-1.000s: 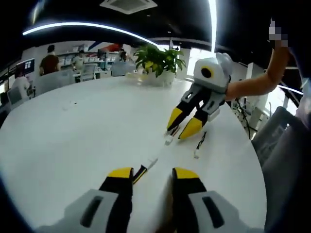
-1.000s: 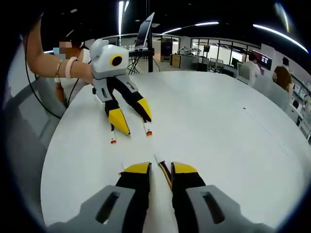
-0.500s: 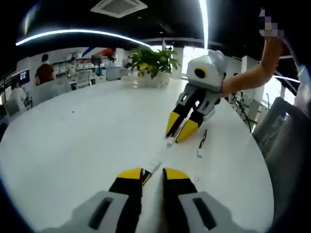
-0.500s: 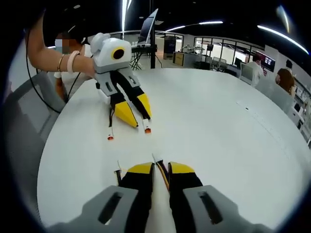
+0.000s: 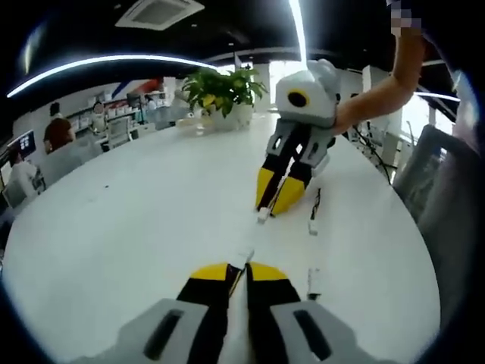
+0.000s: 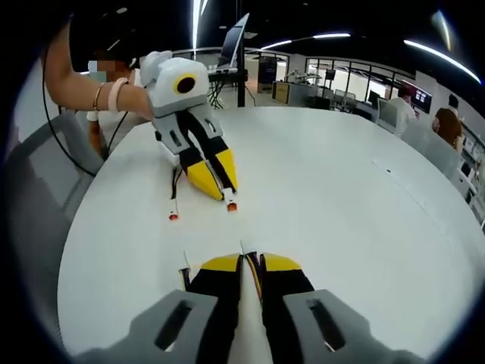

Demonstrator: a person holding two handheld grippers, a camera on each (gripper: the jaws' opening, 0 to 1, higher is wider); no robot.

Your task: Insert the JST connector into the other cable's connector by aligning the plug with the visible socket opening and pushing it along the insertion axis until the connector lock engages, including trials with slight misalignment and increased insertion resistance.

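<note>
In the left gripper view, our left gripper [image 5: 237, 273] has its yellow-tipped jaws drawn together on a thin cable, whose white JST connector [image 5: 245, 255] sticks out just past the tips above the white round table [image 5: 136, 212]. Across from it, the right gripper [image 5: 274, 199] points back at us with its jaws pinched on the other cable, its white connector [image 5: 262, 215] showing at the tips. The two connectors are near but apart, roughly facing each other. We judge both cables grasped, with alignment and the push still to do. A loose cable end [image 5: 311, 220] lies on the table just beside the right gripper, toward the table's near edge. A potted plant [image 5: 221, 92] stands at the far edge.

In the right gripper view, the right gripper [image 6: 250, 262] is closed on its cable, a white tip [image 6: 243, 247] poking out. The left gripper [image 6: 216, 179] slopes down towards us from a forearm with a bracelet [image 6: 114, 94], jaws clamped, an orange-tipped connector [image 6: 231, 205] at its nose. A second orange tip [image 6: 173, 215] rests on the table nearby.
</note>
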